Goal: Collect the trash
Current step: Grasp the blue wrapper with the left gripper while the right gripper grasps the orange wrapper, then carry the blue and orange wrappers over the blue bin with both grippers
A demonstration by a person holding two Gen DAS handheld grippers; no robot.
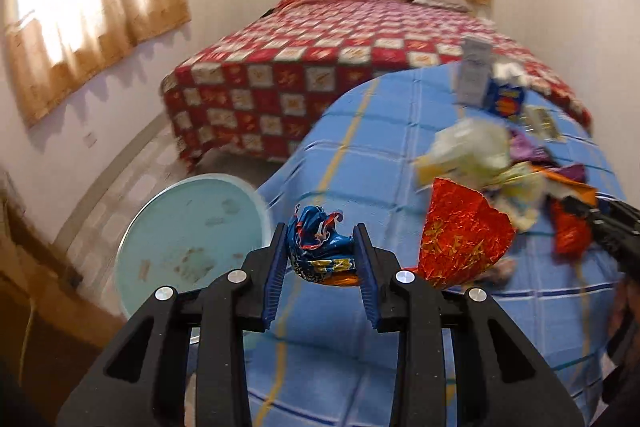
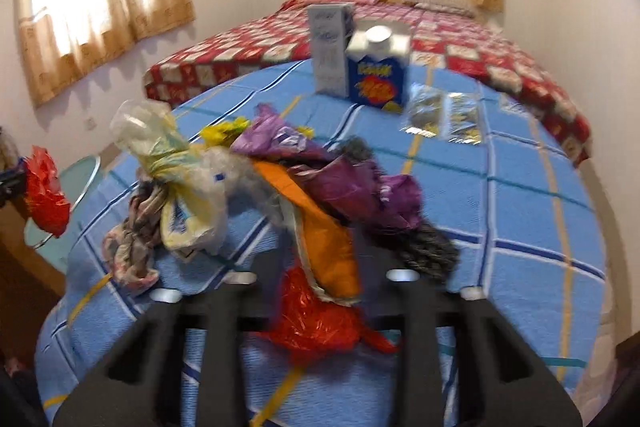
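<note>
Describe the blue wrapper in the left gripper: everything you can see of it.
The blue wrapper is crumpled, glossy foil-like plastic, blue with yellow lettering, red-and-white streaks and an orange patch at its bottom. It is pinched between the left gripper pads, its twisted top poking above them, held off the blue checked cloth, near the table's edge. Nothing else touches it.

Two cartons (image 2: pixel 360 67) (upright); two foil sachets (image 2: pixel 444 115); one basin (image 1: pixel 192 243).

surface: blue checked cloth (image 2: pixel 520 187) | on it: wrapper heap (image 2: pixel 280 179), two cartons (image 2: pixel 376 75), sachets (image 2: pixel 444 115)
</note>
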